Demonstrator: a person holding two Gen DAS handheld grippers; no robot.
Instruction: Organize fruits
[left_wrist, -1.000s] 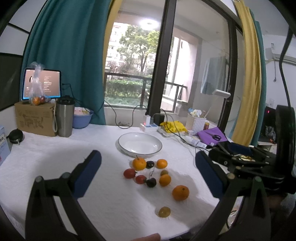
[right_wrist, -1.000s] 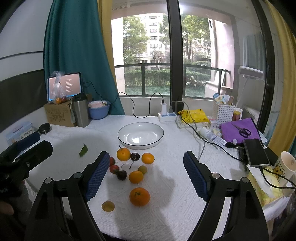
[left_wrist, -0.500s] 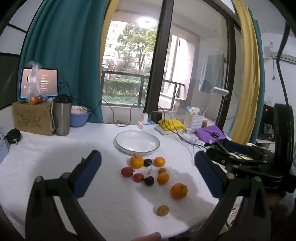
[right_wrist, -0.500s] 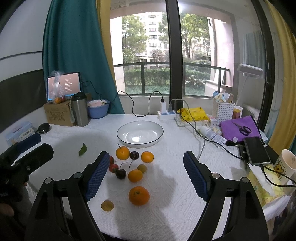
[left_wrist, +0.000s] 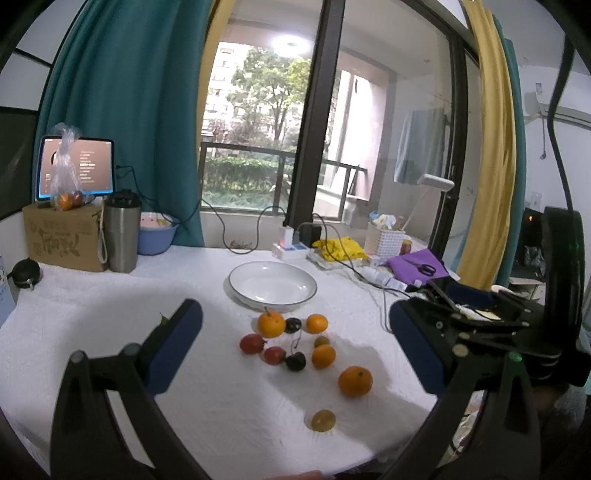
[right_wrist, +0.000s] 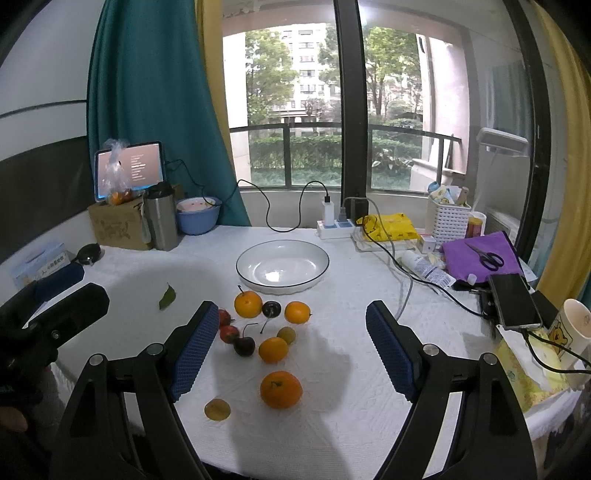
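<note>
Several small fruits lie loose on the white tablecloth in front of an empty white plate (left_wrist: 272, 286) (right_wrist: 282, 266): oranges such as the big one (left_wrist: 355, 381) (right_wrist: 281, 389), dark cherries (right_wrist: 244, 346), red fruits (left_wrist: 252, 343) and a yellowish grape (left_wrist: 323, 420) (right_wrist: 217, 408). My left gripper (left_wrist: 295, 343) is open and empty, held above the table short of the fruits. My right gripper (right_wrist: 288, 350) is open and empty, also above the near fruits. Each gripper shows at the edge of the other's view.
A steel tumbler (left_wrist: 122, 236), cardboard box (left_wrist: 64, 236), blue bowl (left_wrist: 157, 232) and tablet stand back left. A power strip (right_wrist: 334, 229), cables, white basket (right_wrist: 448, 221), purple cloth with scissors (right_wrist: 480, 254), phone (right_wrist: 515, 301) and mug (right_wrist: 572, 328) crowd the right. A leaf (right_wrist: 167, 297) lies left.
Both views have shifted only slightly; the left gripper has drifted a little, the scene sliding left in its view. The fruits and plate have not moved. Both grippers stay open.
</note>
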